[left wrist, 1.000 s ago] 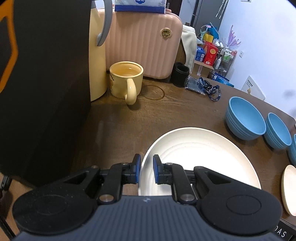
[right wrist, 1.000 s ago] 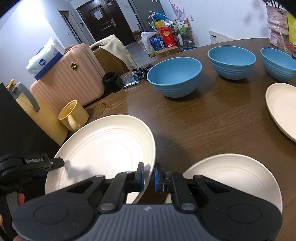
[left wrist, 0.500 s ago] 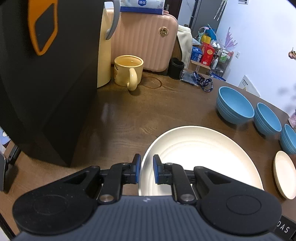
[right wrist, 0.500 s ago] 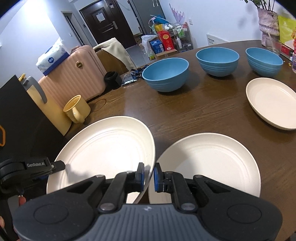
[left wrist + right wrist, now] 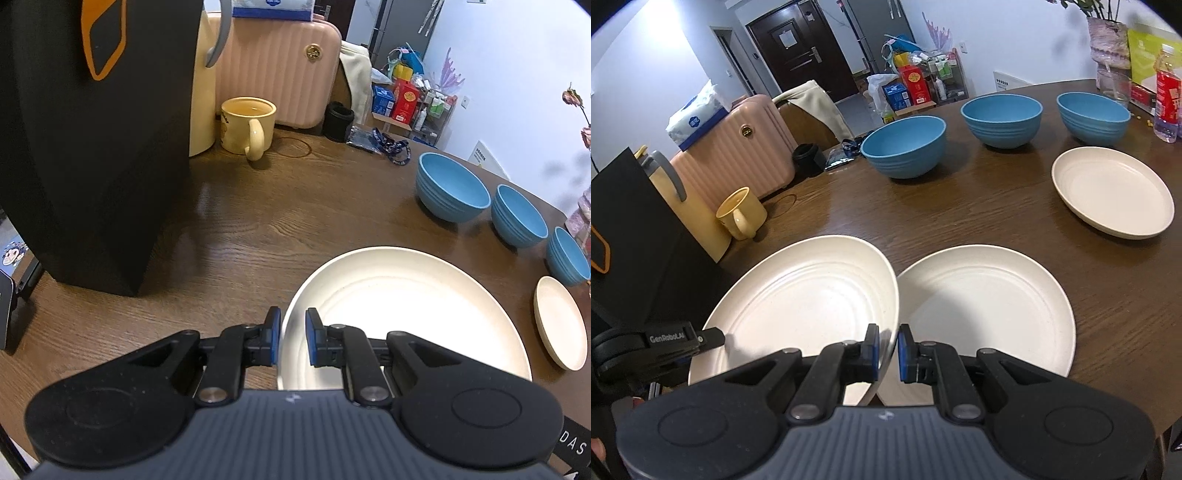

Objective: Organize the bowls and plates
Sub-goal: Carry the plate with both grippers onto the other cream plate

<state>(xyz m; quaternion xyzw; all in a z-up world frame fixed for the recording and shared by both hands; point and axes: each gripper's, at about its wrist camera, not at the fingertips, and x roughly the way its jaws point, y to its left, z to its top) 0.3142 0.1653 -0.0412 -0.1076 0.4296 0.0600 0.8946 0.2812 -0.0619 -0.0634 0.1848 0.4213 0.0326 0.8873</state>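
Grippers, left (image 5: 293, 341) and right (image 5: 888, 349), both clench one plate (image 5: 809, 299); next, stack it on lower-centre plate (image 5: 990, 306).

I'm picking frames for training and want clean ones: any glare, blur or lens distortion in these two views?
Left wrist view: the held plate is blown out white near the left gripper; a soft sheen lies on the table; the frame edges bow.
Right wrist view: sharp overall; a bright patch glares on the wall at top left; the far table edge curves from the fisheye lens.
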